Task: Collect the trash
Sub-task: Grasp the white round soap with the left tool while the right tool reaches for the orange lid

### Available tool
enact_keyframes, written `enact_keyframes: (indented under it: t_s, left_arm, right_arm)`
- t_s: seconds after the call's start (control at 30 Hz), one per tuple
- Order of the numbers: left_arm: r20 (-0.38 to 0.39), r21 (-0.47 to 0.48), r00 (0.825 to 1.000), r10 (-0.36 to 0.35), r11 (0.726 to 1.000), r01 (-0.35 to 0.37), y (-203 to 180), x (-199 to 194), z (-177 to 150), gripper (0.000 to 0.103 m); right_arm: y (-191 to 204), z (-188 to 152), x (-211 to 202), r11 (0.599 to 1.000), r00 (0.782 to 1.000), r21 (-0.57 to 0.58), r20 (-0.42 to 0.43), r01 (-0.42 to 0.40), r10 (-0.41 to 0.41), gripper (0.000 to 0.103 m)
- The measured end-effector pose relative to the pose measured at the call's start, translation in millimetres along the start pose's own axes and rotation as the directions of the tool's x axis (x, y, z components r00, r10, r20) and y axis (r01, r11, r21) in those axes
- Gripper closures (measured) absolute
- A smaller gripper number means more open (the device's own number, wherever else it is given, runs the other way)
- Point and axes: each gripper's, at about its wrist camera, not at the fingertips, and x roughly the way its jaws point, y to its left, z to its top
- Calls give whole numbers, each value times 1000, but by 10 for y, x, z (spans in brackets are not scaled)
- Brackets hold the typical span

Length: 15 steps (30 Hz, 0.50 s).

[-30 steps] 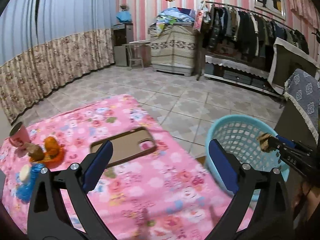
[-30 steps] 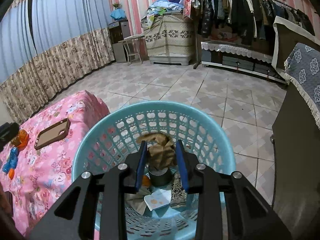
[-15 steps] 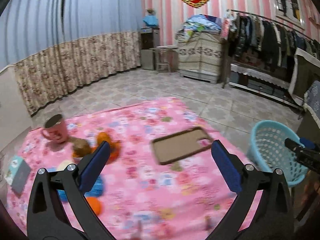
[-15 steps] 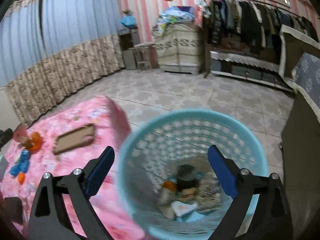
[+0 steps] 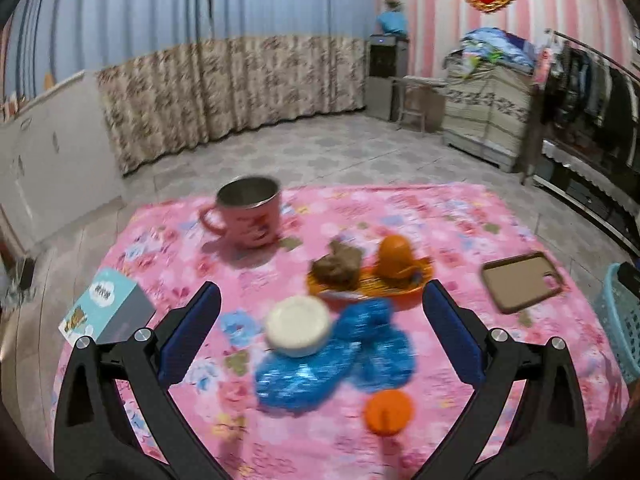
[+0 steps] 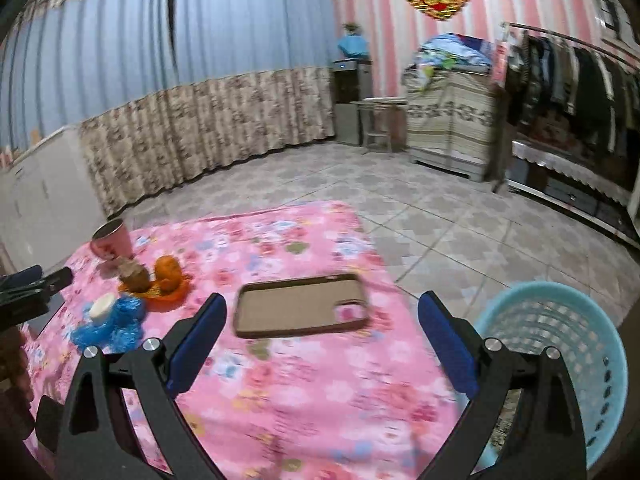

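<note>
On the pink flowered tablecloth (image 5: 440, 216) lies a crumpled blue plastic wrapper (image 5: 340, 356) with a white round lid (image 5: 298, 326) on it. An orange cap (image 5: 389, 406) lies nearer me. Behind them an orange wrapper (image 5: 372, 284) carries a brown crumpled paper wad (image 5: 338, 266) and an orange fruit (image 5: 395, 254). My left gripper (image 5: 322, 336) stands open above the blue wrapper and lid, holding nothing. My right gripper (image 6: 322, 344) is open and empty over the table, near a brown phone case (image 6: 300, 310). The light blue basket (image 6: 560, 344) stands on the floor at right.
A pink metal mug (image 5: 248, 212) stands at the table's far side. A teal and grey box (image 5: 108, 306) lies at the left edge. The phone case (image 5: 522, 282) lies at right, the basket (image 5: 620, 320) beyond the table edge. Tiled floor, curtains and a clothes rack surround.
Right gripper dropped the brown wad into the basket, opened wide and swung left over the table. Left gripper swept left from the phone case to above the blue wrapper and lid.
</note>
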Motion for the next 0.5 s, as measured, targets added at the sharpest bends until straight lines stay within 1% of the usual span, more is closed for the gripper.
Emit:
enact_keyframes:
  t_s: [0.1, 0.2, 0.27, 0.37, 0.43, 0.5]
  left_arm:
    - [-50, -35, 999, 3, 999, -5, 202, 209, -39, 6]
    - [-73, -44, 997, -3, 999, 0, 270, 336, -88, 6]
    - [-103, -48, 995, -16, 999, 11, 306, 458, -131, 7]
    - [-143, -41, 989, -26, 999, 21, 316, 606, -159, 13]
    - [-172, -54, 983, -62, 997, 53, 318, 697, -148, 19]
    - [-188, -55, 979, -77, 996, 68, 292, 747, -145, 23]
  right_arm:
    - [160, 0, 101, 1000, 1000, -19, -18, -24, 24, 9]
    - [289, -17, 244, 999, 998, -19, -42, -44, 43, 9]
    - [371, -47, 350, 998, 997, -30, -61, -52, 50, 9]
    - [447, -127, 437, 997, 996, -54, -79, -55, 50, 9]
    - [470, -192, 496, 997, 993, -63, -106, -54, 47, 9]
    - [462, -228, 535, 997, 991, -47, -125, -61, 54, 9]
